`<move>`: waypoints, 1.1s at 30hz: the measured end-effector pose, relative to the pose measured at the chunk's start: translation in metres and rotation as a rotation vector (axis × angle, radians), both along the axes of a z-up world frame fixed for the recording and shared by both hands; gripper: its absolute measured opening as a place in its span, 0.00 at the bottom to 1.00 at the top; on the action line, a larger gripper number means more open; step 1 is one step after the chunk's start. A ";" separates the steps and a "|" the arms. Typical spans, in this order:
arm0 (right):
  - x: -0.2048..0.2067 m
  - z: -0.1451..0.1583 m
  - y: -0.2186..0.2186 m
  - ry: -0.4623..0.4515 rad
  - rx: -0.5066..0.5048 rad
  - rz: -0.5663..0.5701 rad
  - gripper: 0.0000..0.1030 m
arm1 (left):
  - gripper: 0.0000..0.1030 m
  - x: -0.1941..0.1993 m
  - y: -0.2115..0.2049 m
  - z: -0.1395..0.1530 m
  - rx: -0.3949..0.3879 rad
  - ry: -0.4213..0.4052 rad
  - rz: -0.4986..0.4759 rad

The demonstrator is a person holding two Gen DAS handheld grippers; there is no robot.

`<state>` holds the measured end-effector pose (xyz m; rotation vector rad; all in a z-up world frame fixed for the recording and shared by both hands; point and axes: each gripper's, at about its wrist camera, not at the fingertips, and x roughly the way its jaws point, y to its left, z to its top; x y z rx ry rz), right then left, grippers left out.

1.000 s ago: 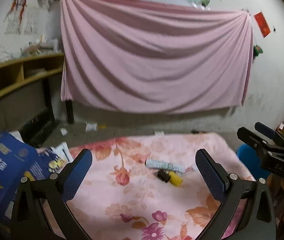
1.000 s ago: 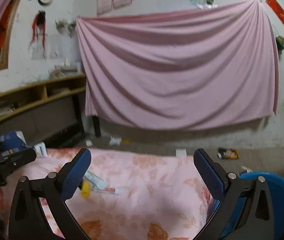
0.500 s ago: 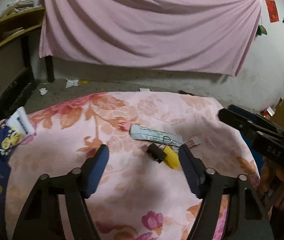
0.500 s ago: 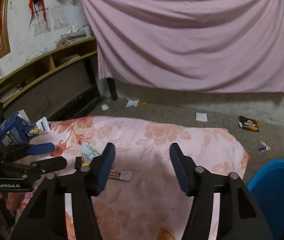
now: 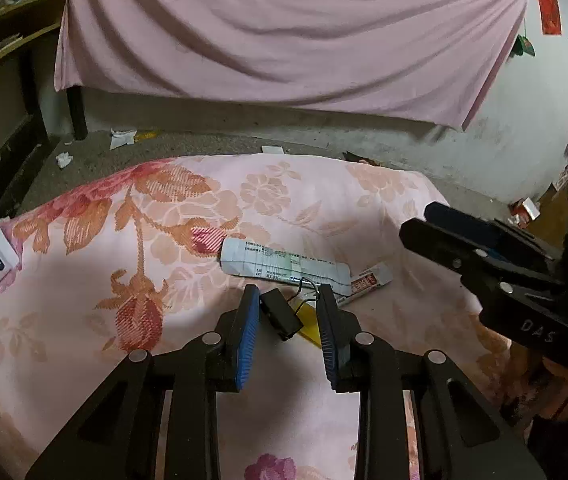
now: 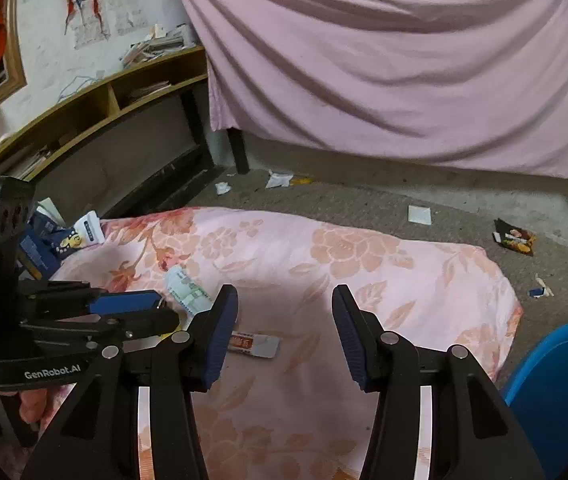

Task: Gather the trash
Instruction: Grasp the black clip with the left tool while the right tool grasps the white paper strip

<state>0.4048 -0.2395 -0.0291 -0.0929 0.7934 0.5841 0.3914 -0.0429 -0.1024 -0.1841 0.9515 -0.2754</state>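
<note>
On the floral pink cloth (image 5: 84,304), the left gripper (image 5: 288,312) straddles a black binder clip (image 5: 281,314), jaws narrowed but not touching it. The right gripper (image 6: 285,322) hangs spread above a small wrapper (image 6: 254,343). Litter dots the concrete floor (image 6: 363,196) below a pink drape (image 6: 383,60).

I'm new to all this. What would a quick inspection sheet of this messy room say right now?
Surface: pink floral bedspread, lying flat.
Job's things: black binder clip on a yellow scrap; folded printed paper strip; small red-and-white wrapper.
Clutter: paper scraps on the grey floor; dark snack wrapper.
Grippers: left gripper fingers either side of the clip, a gap showing; right gripper open above the bedspread.
Cables: nothing seen.
Surroundings: pink draped sheet, wooden shelf, blue plastic bin.
</note>
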 end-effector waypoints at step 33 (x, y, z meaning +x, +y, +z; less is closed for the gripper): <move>0.002 -0.015 0.062 0.101 -0.065 0.289 0.04 | 0.23 -0.050 0.047 0.037 -0.028 -0.083 0.170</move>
